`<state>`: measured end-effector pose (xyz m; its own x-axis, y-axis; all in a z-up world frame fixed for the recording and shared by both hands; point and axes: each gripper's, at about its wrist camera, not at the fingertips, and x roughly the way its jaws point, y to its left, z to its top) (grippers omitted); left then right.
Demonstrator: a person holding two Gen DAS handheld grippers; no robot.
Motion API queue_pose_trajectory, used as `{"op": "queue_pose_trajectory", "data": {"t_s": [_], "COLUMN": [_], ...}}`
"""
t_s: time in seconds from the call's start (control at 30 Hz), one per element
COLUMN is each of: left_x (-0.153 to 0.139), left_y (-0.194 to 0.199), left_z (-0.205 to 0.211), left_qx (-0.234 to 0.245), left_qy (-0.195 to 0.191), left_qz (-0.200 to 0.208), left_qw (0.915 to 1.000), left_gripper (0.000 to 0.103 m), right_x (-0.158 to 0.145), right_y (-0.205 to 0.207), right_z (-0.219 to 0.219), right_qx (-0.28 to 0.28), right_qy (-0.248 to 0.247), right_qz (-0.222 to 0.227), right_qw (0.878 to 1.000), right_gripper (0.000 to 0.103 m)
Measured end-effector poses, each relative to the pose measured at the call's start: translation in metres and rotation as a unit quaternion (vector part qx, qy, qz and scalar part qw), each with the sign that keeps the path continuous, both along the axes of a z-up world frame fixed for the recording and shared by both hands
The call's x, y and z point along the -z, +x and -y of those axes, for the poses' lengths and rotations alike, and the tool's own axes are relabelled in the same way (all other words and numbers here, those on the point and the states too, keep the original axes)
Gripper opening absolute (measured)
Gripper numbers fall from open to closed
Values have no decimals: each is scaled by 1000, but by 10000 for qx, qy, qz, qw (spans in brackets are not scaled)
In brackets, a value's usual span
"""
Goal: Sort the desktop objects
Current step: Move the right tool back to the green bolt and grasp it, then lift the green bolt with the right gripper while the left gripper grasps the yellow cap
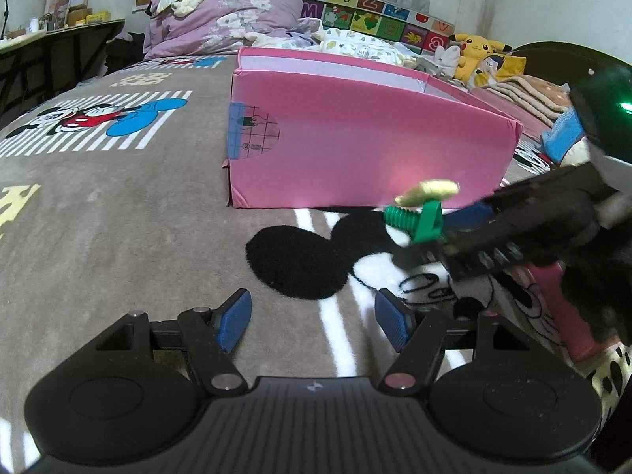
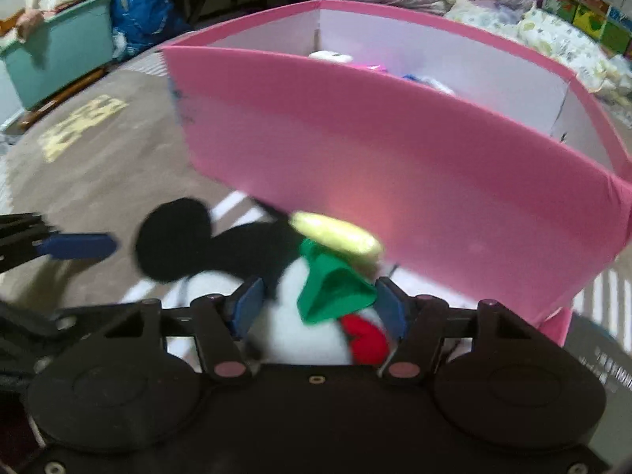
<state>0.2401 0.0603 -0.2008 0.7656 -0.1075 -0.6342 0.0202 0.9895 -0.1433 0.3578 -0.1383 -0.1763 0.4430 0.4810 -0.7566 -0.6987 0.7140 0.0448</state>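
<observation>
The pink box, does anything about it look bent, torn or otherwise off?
Yes. The pink box looks warped: in the left wrist view its bottom left corner lifts and splays off the blanket, and a blue gridded sticker wraps that edge. No tear is visible.

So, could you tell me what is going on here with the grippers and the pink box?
A person is sorting toys on a cartoon-print blanket. The right gripper holds a green toy bolt with a yellow piece on it, lifted just in front of the open pink box, which already has a few items inside. The left gripper hovers open and empty over the blanket.
</observation>
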Motion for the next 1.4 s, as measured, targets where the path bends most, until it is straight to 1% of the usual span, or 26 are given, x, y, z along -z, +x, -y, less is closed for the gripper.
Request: {"op": "queue_pose_trajectory", "data": {"t_s": [0.07, 0.13, 0.2, 0.33, 0.43, 0.5, 0.6, 0.7, 0.8, 0.83, 1.03, 1.2, 1.4], "left_x": [0, 0, 0, 1, 1, 0, 0, 0, 0, 0, 3, 4, 5], "left_y": [0, 0, 0, 0, 1, 0, 0, 0, 0, 0, 0, 0, -2], "left_z": [-1, -1, 0, 0, -1, -1, -2, -2, -2, -2, 1, 4, 8], "left_qx": [-2, -6, -6, -2, -4, -3, 4, 4, 7, 9, 13, 4, 58], "left_qy": [-15, -23, -10, 18, 14, 11, 7, 4, 6, 15, 103, 196, 265], "left_qz": [5, 3, 3, -3, -6, -8, -7, -9, -7, -7, -5, 17, 115], "left_qw": [10000, 10000, 10000, 10000, 10000, 10000, 10000, 10000, 10000, 10000, 9999, 9998, 9996], "left_gripper": [68, 68, 68, 68, 68, 68, 68, 68, 68, 68, 68, 68, 68], "right_x": [-4, -6, -7, -3, -1, 2, 7, 10, 12, 12, 10, 9, 9], "right_y": [-14, -25, -28, -21, -21, -22, -24, -25, -27, -27, -31, -46, -68], "right_z": [0, 0, 3, -1, -7, -15, -24, -24, -15, -11, 5, 18, 40], "right_qx": [-215, -190, 30, 642, 842, 860, 955, 1116, 1310, 1362, 1488, 1494, 1690], "right_qy": [-30, -120, -90, 36, 173, 230, 140, 183, 360, 447, 857, 1066, 1385], "right_qz": [-15, 163, 281, 417, 444, 424, 517, 542, 563, 534, 321, 116, -4], "right_qw": [9998, 9996, 9996, 9971, 9953, 9951, 9940, 9921, 9891, 9882, 9846, 9829, 9758], "right_gripper": [63, 63, 63, 63, 63, 63, 63, 58, 45, 43, 42, 42, 42]}}
